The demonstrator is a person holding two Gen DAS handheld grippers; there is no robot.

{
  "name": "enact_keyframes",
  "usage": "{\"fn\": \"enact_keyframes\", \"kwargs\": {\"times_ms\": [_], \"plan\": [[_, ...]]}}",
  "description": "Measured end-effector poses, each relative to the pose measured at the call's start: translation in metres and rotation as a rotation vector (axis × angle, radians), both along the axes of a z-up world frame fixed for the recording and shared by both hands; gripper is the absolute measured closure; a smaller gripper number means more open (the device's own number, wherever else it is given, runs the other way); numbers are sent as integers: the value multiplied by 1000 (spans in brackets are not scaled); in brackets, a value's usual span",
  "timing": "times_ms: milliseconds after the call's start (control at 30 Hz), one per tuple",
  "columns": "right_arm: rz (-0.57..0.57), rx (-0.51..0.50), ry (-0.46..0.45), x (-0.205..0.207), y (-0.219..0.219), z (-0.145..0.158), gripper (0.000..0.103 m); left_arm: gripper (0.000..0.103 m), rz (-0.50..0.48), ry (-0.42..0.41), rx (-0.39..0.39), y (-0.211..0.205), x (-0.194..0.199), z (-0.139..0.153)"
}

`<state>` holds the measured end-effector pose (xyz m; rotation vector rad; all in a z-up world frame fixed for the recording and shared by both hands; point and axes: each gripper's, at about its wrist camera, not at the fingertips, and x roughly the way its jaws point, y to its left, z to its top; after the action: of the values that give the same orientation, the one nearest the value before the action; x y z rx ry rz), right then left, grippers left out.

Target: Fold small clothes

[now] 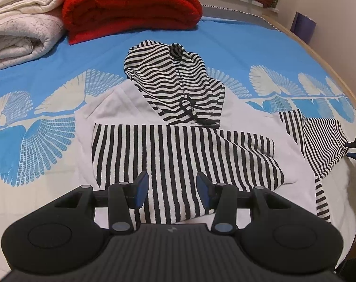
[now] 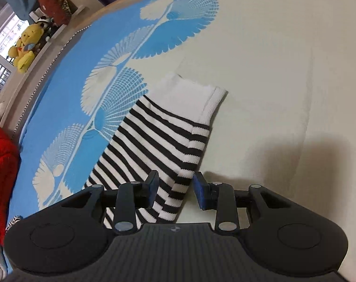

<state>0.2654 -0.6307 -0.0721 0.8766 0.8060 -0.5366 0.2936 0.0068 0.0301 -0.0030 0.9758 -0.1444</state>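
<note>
A black-and-white striped hooded top [image 1: 178, 141] lies flat on the bed, hood [image 1: 170, 80] toward the far side. Its left sleeve [image 1: 168, 164] is folded across the white body. My left gripper [image 1: 172, 186] hovers open just above that folded sleeve, with nothing pinched between its blue pads. In the right wrist view the other sleeve [image 2: 159, 136] stretches out over the bedspread and ends in a white ribbed cuff [image 2: 201, 96]. My right gripper [image 2: 175, 188] stands open low over this sleeve. The fabric runs between the fingers, and the right pad [image 2: 200, 192] is clear of the sleeve's edge.
The bedspread [image 1: 48, 58] is blue and cream with fan patterns. A folded red blanket [image 1: 131, 7] and white blankets [image 1: 20, 23] are stacked at the far left. Yellow plush toys [image 2: 25, 47] sit on a ledge behind the bed's wooden rim [image 2: 121, 0].
</note>
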Motion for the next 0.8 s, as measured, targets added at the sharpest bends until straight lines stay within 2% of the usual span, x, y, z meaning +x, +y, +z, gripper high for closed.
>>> {"fn": "enact_keyframes", "kwargs": {"times_ms": [33, 100, 200, 333, 367, 433, 533, 633, 700, 733, 800], "plan": [[-2, 1, 6, 1, 0, -3, 70, 54, 2, 0, -1, 1, 0, 0], [-16, 13, 6, 2, -2, -8, 88, 54, 10, 0, -3, 3, 1, 0], [-41, 14, -2, 0, -4, -11, 101, 54, 22, -3, -7, 8, 2, 2], [-59, -59, -40, 2, 6, 3, 101, 54, 41, -7, -12, 17, 4, 4], [-49, -103, -48, 5, 13, 10, 102, 54, 45, -8, -13, 19, 4, 5], [3, -252, -54, 14, 40, 31, 102, 54, 59, -11, -17, 24, 5, 7], [127, -484, -124, 29, 104, 70, 102, 54, 86, -16, -27, 35, 4, 10], [343, -629, -305, 33, 200, 112, 102, 54, 125, -22, -43, 48, 6, 15], [544, -634, -441, 23, 271, 129, 102, 54, 158, -28, -61, 59, 9, 19], [661, -600, -505, 15, 308, 133, 102, 54, 172, -30, -69, 64, 11, 22], [880, -449, -549, 4, 364, 132, 101, 54, 205, -34, -87, 75, 14, 25]]}}
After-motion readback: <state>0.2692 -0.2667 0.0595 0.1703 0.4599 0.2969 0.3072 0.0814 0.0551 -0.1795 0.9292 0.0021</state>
